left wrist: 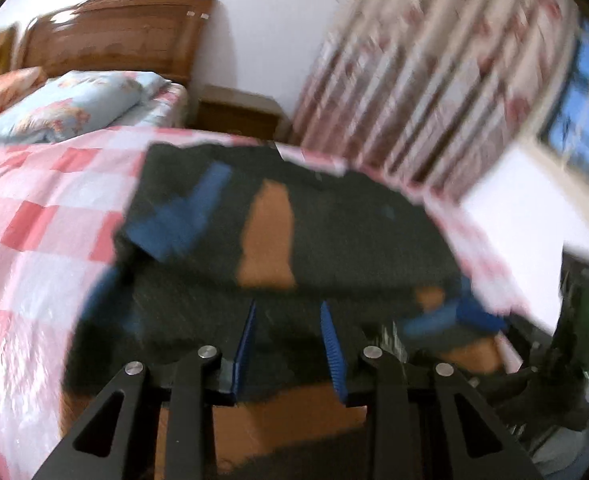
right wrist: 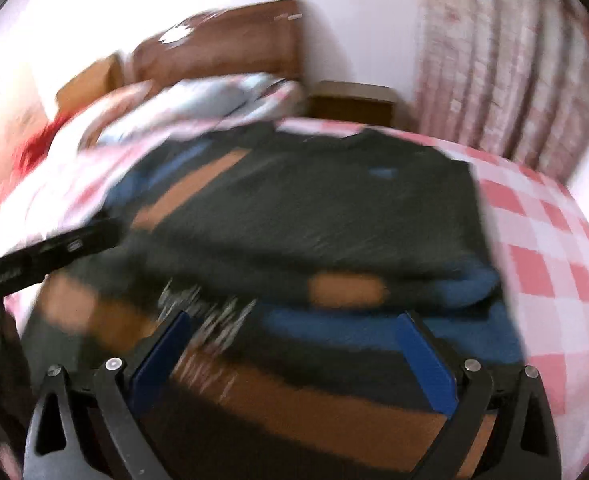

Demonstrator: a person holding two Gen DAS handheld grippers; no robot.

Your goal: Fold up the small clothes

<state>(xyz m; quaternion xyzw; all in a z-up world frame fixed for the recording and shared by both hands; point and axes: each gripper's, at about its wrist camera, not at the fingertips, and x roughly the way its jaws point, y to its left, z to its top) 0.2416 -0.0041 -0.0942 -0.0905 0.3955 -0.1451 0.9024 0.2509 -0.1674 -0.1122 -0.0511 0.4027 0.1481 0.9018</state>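
A dark garment (left wrist: 346, 232) (right wrist: 314, 208) with orange and blue patches lies on the pink-and-white checked bed cover (left wrist: 34, 208) (right wrist: 554, 264), its top part folded over the lower part. My left gripper (left wrist: 290, 344) hovers over the near part of the garment, jaws partly apart. Dark cloth shows in the gap, but I see no pinch on it. My right gripper (right wrist: 294, 352) stands wide open above the garment's near edge, over blue and orange bands, with nothing pressed between its blue pads (right wrist: 426, 360). Both views are blurred by motion.
A wooden headboard (left wrist: 114, 36) and floral pillows (left wrist: 66, 108) lie at the bed's far end, with a bedside cabinet (left wrist: 238, 116) beyond. Patterned curtains (left wrist: 434, 80) hang on the right. A black device (right wrist: 42, 260) reaches in from the left in the right wrist view.
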